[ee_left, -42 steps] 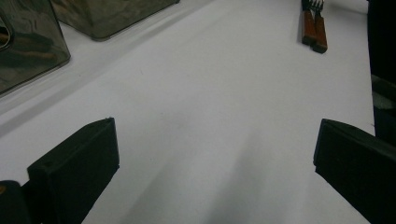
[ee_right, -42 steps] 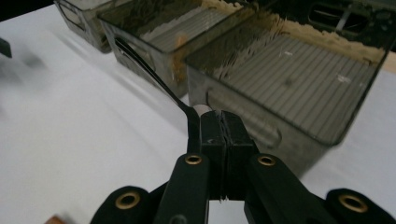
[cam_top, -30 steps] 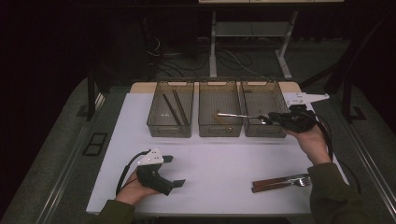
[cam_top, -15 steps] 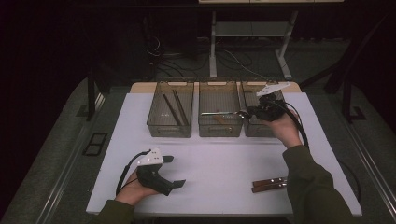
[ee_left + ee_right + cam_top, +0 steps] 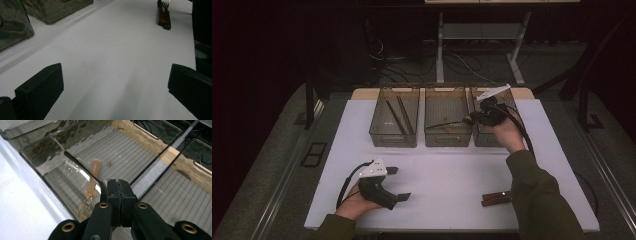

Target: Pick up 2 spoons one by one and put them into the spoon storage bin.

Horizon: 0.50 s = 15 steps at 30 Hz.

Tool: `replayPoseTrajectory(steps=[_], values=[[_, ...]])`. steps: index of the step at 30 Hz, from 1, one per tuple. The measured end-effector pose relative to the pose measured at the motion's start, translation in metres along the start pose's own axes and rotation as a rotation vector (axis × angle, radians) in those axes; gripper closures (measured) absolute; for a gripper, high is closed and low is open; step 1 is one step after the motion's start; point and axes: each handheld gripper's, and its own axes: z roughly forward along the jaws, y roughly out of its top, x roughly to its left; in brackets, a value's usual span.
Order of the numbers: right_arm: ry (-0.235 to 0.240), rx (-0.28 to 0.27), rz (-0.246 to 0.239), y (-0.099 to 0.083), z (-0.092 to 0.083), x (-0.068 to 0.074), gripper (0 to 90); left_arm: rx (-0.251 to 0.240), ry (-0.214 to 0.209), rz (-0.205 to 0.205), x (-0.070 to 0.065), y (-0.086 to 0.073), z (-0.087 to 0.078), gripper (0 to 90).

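Observation:
My right gripper [image 5: 472, 119] is held at the seam between the middle bin [image 5: 448, 90] and the right bin [image 5: 487, 140]. It is shut on a slim dark utensil [image 5: 446, 124] whose handle reaches left over the middle bin. In the right gripper view the jaws [image 5: 117, 185] pinch one end of that utensil [image 5: 82, 167]. A wooden-handled spoon [image 5: 93, 173] lies on the bin floor below. My left gripper [image 5: 399, 183] rests at the front left of the white table [image 5: 447, 170], open with nothing between its jaws [image 5: 112, 82].
The left bin [image 5: 393, 139] holds two dark sticks [image 5: 400, 116]. Brown-handled cutlery with a fork [image 5: 497, 198] lies at the front right of the table, and is also seen far off as a fork [image 5: 164, 15]. Table legs and cables stand behind the bins.
My right hand has carried the utensil leftward, from beyond the right bin to the seam of the middle and right bins. The left gripper has stayed put.

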Motion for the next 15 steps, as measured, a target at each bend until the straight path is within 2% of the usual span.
replayPoseTrajectory(steps=[7, 10, 11, 13, 15], values=[[-0.008, 0.008, -0.001, 0.007, 0.012, -0.001, 89.2, -0.003, -0.002, 0.001, 0.0, 0.0, -0.001, 0.0], [-0.003, 0.007, 0.012, 0.009, 0.014, -0.004, 88.7, -0.001, -0.003, 0.003, 0.001, 0.0, -0.001, 0.0], [-0.008, 0.007, 0.012, 0.01, 0.015, -0.005, 86.9, -0.002, -0.003, 0.002, 0.001, 0.0, -0.001, 0.0], [-0.032, -0.016, 0.029, 0.011, 0.015, -0.006, 68.3, -0.006, -0.004, 0.0, 0.0, 0.0, -0.001, 0.0], [-0.019, -0.037, 0.045, 0.012, 0.012, -0.007, 61.6, -0.009, -0.003, -0.006, 0.0, 0.0, 0.0, 0.0]])
